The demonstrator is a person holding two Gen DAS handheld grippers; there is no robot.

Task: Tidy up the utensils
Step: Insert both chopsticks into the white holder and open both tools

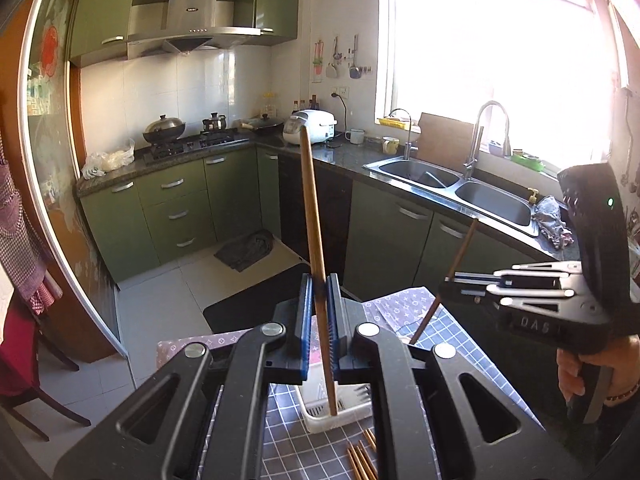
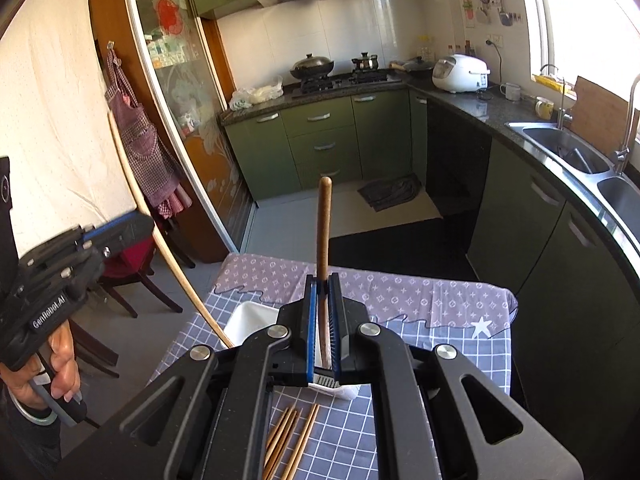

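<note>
Chopstick (image 1: 316,216) upright in white holder (image 1: 320,420), clamped by left gripper (image 1: 320,320).

Green cabinets (image 1: 176,208) line an L-shaped kitchen with a dark counter (image 2: 460,100), steel double sink (image 1: 452,188) and range hood (image 1: 192,20). Sunlight floods the window (image 1: 500,60) over pale floor tiles (image 1: 160,300).

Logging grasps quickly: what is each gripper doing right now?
Left gripper: shut on a light chopstick, lower end in the white basket.
Right gripper: shut on a darker chopstick.
</note>
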